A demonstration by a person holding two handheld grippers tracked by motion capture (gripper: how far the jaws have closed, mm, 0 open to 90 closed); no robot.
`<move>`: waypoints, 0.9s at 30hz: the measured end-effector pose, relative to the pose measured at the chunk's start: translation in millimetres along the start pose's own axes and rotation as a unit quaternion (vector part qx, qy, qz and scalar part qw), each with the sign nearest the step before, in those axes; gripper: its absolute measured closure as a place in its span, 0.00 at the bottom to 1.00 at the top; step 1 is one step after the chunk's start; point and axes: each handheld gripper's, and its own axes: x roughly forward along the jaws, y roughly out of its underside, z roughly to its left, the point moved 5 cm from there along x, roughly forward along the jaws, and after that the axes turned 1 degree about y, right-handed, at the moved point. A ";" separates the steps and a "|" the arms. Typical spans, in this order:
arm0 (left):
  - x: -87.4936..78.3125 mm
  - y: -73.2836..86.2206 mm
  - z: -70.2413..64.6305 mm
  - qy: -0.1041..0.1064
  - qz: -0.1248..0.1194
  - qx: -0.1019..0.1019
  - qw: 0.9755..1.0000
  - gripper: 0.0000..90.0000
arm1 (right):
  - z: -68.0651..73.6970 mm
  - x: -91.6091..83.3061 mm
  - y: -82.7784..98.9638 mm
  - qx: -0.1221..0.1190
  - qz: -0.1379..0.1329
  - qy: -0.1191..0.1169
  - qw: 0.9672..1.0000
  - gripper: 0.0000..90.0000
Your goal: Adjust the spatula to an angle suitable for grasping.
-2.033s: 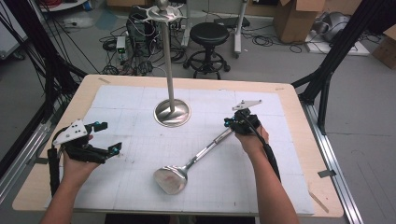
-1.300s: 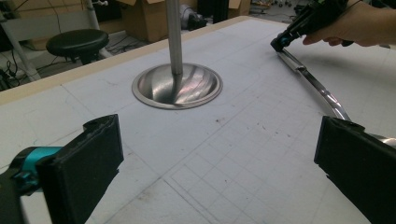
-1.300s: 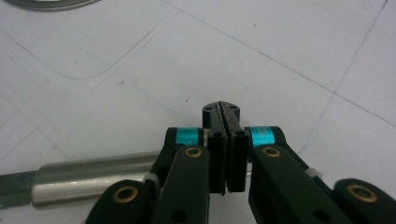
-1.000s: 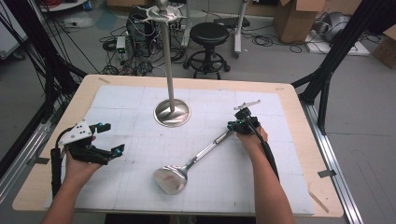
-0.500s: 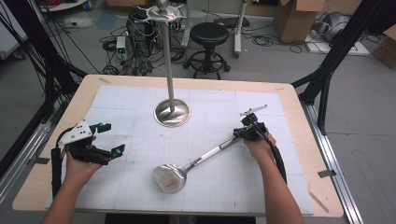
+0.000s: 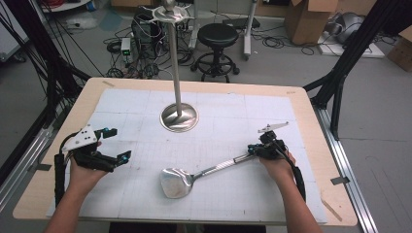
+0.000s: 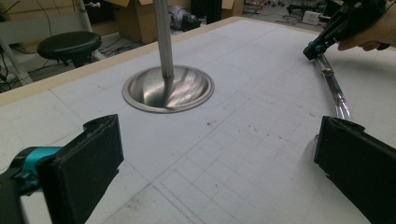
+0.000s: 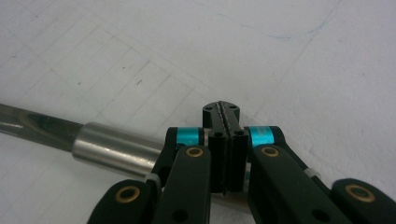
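Observation:
A long metal spatula lies on the white gridded mat, its broad head near the front middle and its handle running up to the right. My right gripper is shut on the spatula's handle end. In the right gripper view the jaws are pressed together, and the steel handle runs in under them from the left. My left gripper hovers open over the mat's left side with nothing in it. Its two pads stand wide apart in the left gripper view, which also takes in the handle and the right gripper.
A tall metal stand rises from a round base at the mat's back middle, its pole ending in a hooked top. Beyond the table's far edge are a black stool, cardboard boxes and cables. Black frame posts flank both sides.
My right gripper has pulled the handle end rightward and toward the front edge, so the spatula has swung and lies flatter. The left gripper shifted a little early on and has held still since.

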 end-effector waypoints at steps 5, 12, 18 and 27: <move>0.4 0.0 -0.7 0.001 0.002 0.002 1.000 0.02 | 2.6 -8.0 5.6 0.001 -0.009 -0.006 1.000 1.00; 0.6 -1.2 -2.3 0.002 -0.001 0.002 1.000 0.02 | 2.7 -13.6 17.0 0.011 -0.013 -0.013 1.000 1.00; 1.4 -0.6 -2.3 0.004 0.002 0.003 1.000 0.02 | 5.6 -21.0 29.6 0.018 -0.021 -0.020 0.999 1.00; 2.3 -0.6 -3.3 0.005 0.002 0.003 1.000 0.02 | 9.2 -28.5 38.6 0.018 -0.030 -0.022 0.999 1.00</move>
